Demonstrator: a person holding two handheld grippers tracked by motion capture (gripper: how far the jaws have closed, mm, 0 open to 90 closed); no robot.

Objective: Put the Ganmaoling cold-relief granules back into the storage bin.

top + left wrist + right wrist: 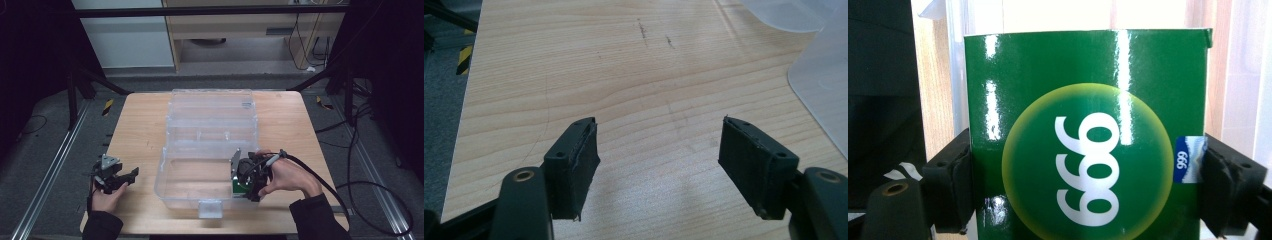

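Overhead, right gripper (248, 179) sits low at the near right corner of the clear plastic bin (207, 145) on the wooden table (140, 125), clamped on a green box (242, 187); left gripper (113, 175) rests apart by the table's left edge.

Left gripper view: its jaws stand wide over bare wood, nothing between them, and the bin's rim lies off to its right.

Right gripper view: both pads press the box's sides, its long axis running straight ahead. I'd judge the right hand alone places it.
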